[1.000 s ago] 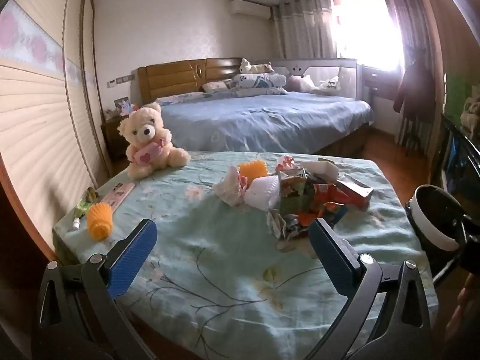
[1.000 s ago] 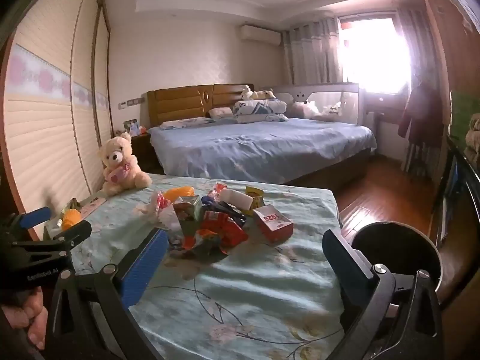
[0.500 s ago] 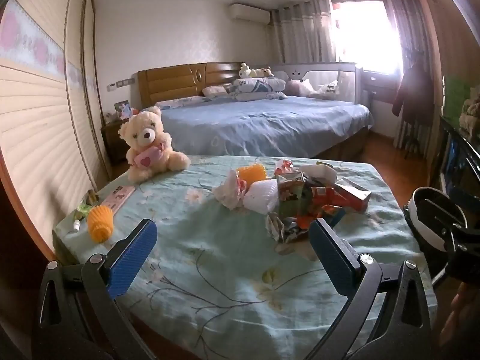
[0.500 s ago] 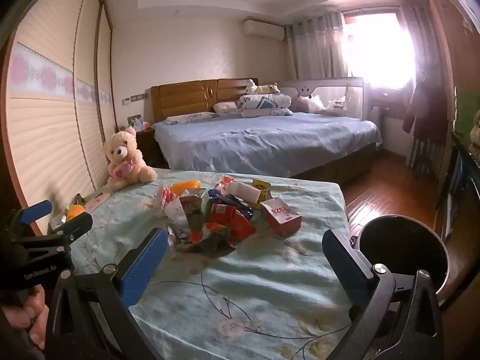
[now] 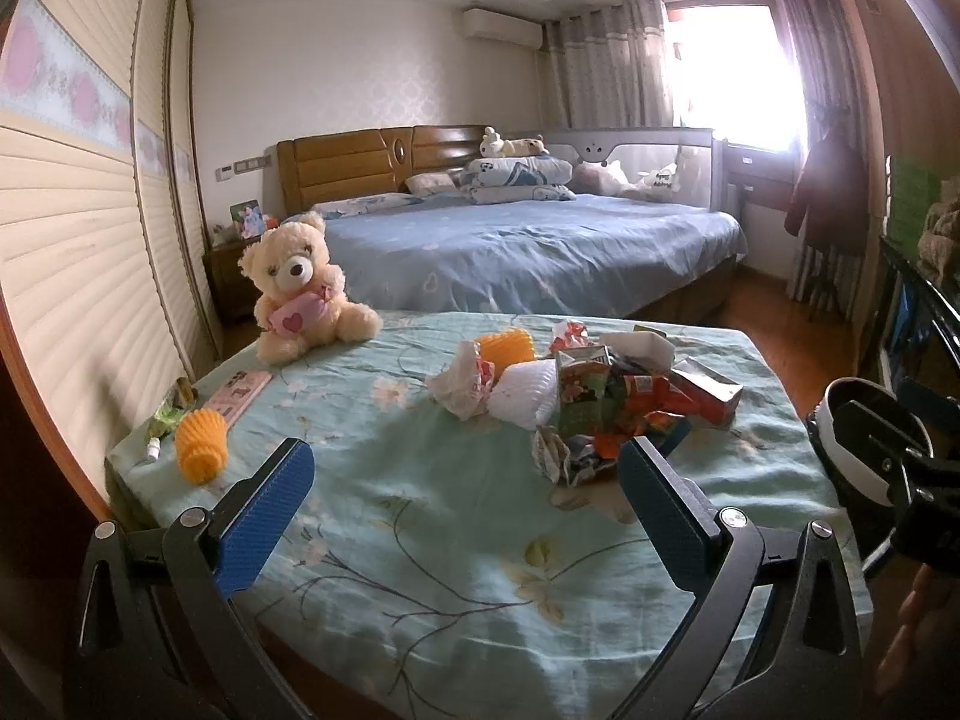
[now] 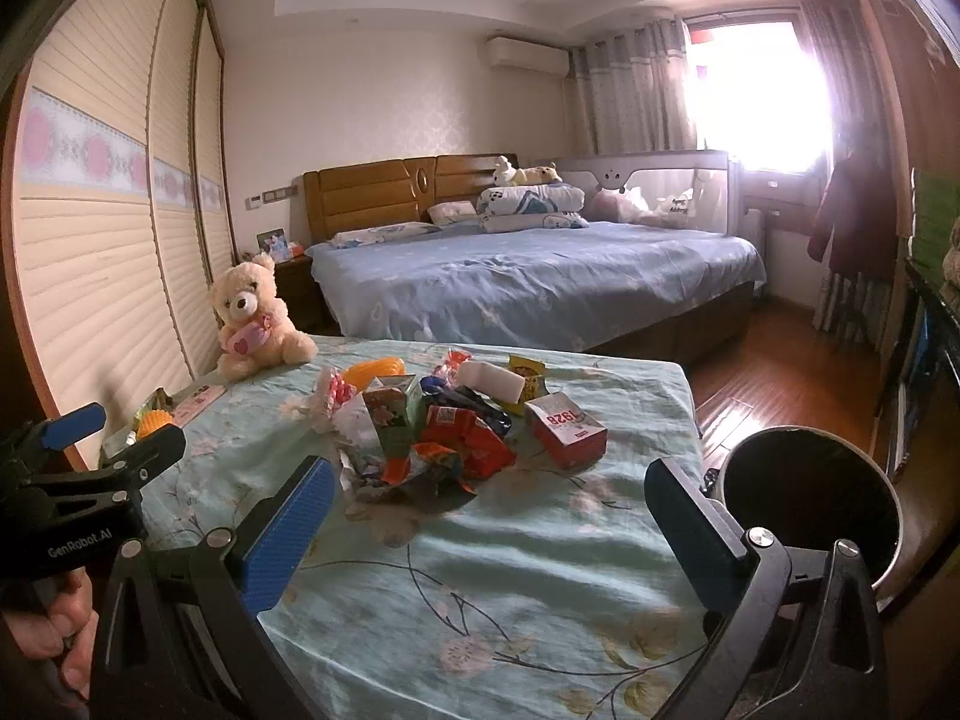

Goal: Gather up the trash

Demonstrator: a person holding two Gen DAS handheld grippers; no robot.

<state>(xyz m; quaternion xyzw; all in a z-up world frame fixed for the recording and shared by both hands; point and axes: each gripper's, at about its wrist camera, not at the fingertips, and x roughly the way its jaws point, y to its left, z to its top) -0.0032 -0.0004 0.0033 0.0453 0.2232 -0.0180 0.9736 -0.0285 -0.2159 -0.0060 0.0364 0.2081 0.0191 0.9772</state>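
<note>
Two claws hang over the near edge of the surface [image 6: 540,576], both spread wide and holding nothing. The left claw [image 5: 465,507] has bare floral cloth between its blue pads [image 5: 264,516]; the right claw [image 6: 489,531] likewise frames open cloth, with its right pad overlapping the dark bin [image 6: 807,501] that stands just off the surface's right edge.

The trash pile [image 6: 438,426] of crumpled wrappers and cartons lies at mid-surface, beyond both claws and apart from them. A red-and-white box [image 6: 567,429] sits at the pile's right side, near the right edge. Clear cloth runs from the near edge up to the pile.

Far left, a teddy bear [image 5: 300,294] sits at the far-left corner. An orange ribbed object [image 5: 201,447] lies near the left edge, with small items beside it. Beyond the far edge stands a blue bed [image 6: 528,282]; wood floor [image 6: 774,360] is open on the right.
</note>
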